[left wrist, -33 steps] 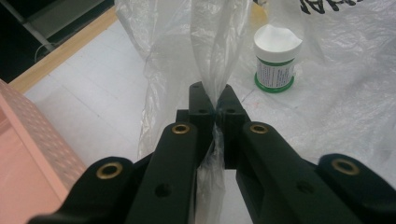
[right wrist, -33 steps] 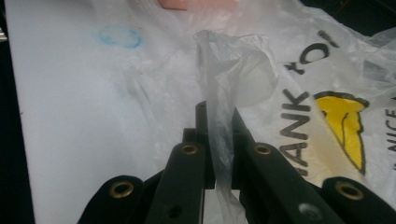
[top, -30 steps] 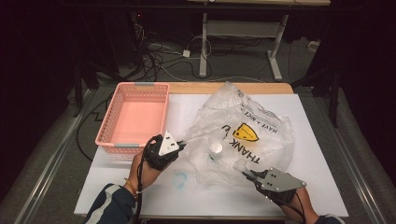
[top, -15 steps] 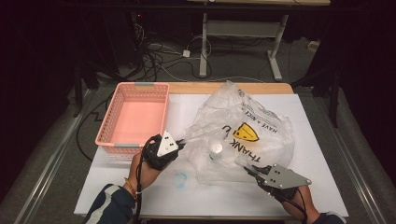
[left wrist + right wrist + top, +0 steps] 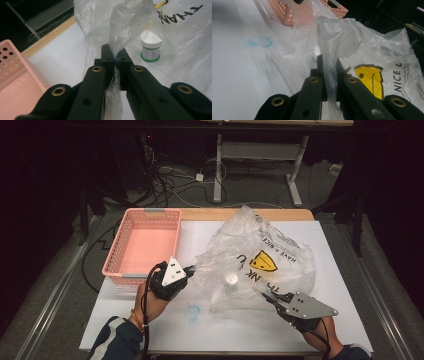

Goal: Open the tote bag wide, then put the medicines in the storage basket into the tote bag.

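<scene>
The small jar's (image 5: 150, 46) label print is too small to read.

— What rests on your tabletop (image 5: 330, 245)?
— A pink basket (image 5: 145, 245) at your left, a clear plastic bag (image 5: 260, 255) mid-surface, a blue ring mark (image 5: 191, 312) near your edge.

The left tongs (image 5: 191, 269) pointed right and away from the person, jaws pinched tight on a fold of the plastic bag (image 5: 260, 255). The right tongs (image 5: 266, 296) pointed left and away, jaws likewise clamped on the bag's near edge. Both forearms reached in low over the tabletop (image 5: 240, 330).
</scene>
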